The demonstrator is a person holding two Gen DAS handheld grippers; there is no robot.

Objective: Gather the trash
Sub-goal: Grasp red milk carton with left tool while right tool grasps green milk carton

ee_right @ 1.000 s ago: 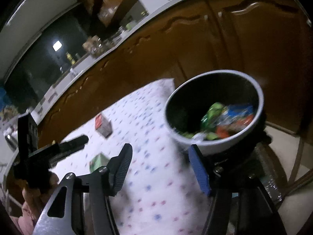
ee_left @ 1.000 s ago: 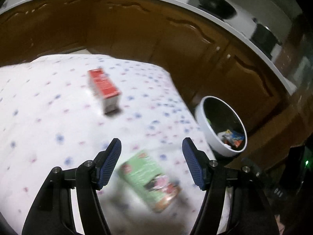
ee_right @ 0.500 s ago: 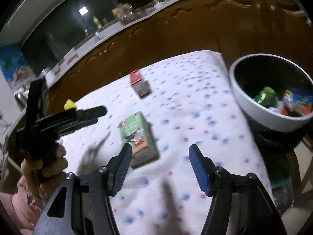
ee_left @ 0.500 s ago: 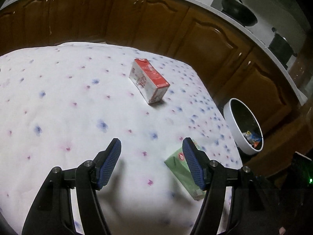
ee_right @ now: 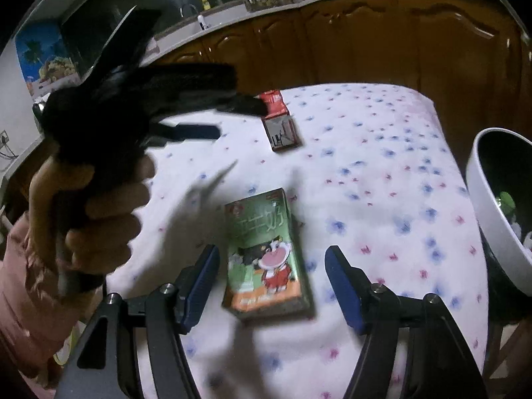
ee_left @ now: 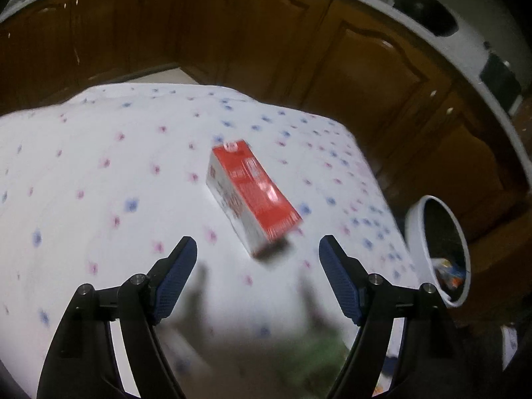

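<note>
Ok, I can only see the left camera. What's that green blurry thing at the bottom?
Observer: A green carton lying flat, with a cartoon cow on it.
Operator: Is the other gripper close to it?
Observer: Yes. The right gripper is right over it, jaws open on either side and not squeezing it.
Operator: And what's in the bin?
Observer: From the right camera, the bin also holds a shiny green thing that your view doesn't show.
</note>
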